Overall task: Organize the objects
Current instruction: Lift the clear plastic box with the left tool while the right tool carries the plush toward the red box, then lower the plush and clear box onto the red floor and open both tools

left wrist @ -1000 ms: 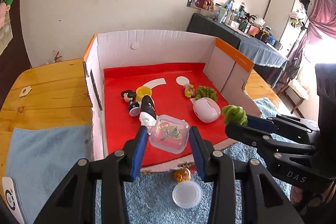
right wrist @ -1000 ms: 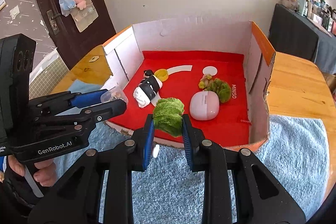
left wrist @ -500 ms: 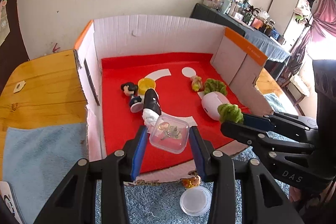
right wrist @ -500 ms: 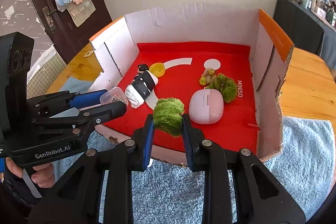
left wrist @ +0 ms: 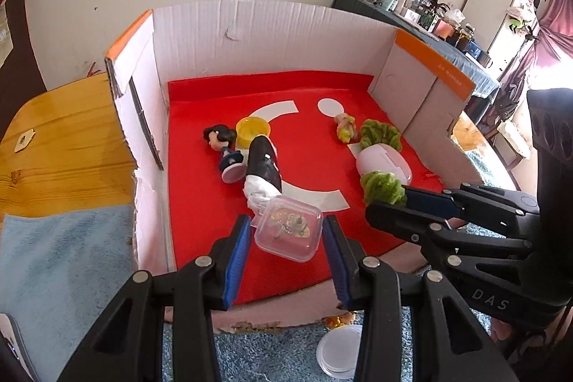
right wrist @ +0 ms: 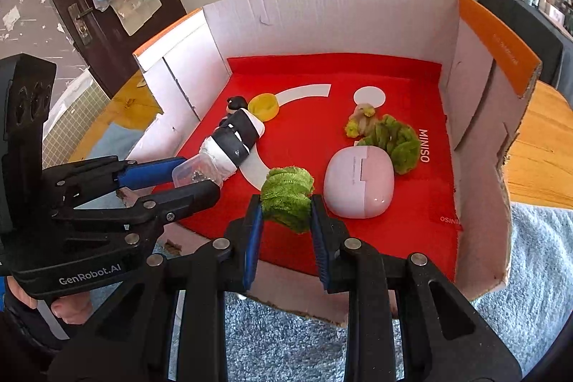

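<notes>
My left gripper [left wrist: 286,231] is shut on a small clear plastic box [left wrist: 289,228] with trinkets inside, held above the front of the red-floored cardboard box [left wrist: 250,24]. The clear box also shows in the right wrist view [right wrist: 195,172]. My right gripper [right wrist: 286,206] is shut on a fuzzy green scrunchie [right wrist: 286,194], held over the box's front edge, just left of the pink case [right wrist: 358,185]. The scrunchie also shows in the left wrist view [left wrist: 381,187].
Inside the box lie a black-and-white roll [left wrist: 263,172], a small doll [left wrist: 224,145], a yellow cap [left wrist: 252,131], another green scrunchie [left wrist: 379,133] and a small toy [left wrist: 345,127]. A white lid [left wrist: 340,351] lies on the blue towel [left wrist: 53,256] outside the box.
Both grippers have moved forward, over the box's front edge, each still holding its object. The box and its contents look nearer.
</notes>
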The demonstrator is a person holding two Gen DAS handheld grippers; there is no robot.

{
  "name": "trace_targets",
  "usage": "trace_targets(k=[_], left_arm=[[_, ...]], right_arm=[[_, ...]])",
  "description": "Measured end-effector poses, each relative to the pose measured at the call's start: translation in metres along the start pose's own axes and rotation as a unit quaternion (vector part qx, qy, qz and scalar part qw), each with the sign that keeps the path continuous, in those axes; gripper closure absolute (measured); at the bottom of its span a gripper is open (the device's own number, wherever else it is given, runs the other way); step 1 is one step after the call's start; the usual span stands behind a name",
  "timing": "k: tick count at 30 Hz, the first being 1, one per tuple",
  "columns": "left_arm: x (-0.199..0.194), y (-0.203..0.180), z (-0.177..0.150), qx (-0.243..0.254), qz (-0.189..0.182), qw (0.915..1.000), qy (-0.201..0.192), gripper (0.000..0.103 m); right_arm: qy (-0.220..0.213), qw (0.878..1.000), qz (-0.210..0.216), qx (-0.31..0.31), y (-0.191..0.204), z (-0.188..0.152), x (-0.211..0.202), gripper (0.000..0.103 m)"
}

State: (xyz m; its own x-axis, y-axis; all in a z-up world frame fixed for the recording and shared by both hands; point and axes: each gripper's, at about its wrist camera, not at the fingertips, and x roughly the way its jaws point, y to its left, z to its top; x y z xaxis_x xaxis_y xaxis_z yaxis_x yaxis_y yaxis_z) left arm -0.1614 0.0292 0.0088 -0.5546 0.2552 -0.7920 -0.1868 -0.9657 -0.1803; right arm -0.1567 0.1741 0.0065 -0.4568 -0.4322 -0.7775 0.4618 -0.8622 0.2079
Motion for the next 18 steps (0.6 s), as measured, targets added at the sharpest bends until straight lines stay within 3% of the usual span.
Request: trace_targets(k=[18], left_arm=[[0.018, 0.005, 0.01, -0.005, 0.002, 0.9999, 0.016, 0.06]], right_arm=[[0.02, 1.0, 0.004, 0.006, -0.011, 0.007, 0.021, 0.079]])
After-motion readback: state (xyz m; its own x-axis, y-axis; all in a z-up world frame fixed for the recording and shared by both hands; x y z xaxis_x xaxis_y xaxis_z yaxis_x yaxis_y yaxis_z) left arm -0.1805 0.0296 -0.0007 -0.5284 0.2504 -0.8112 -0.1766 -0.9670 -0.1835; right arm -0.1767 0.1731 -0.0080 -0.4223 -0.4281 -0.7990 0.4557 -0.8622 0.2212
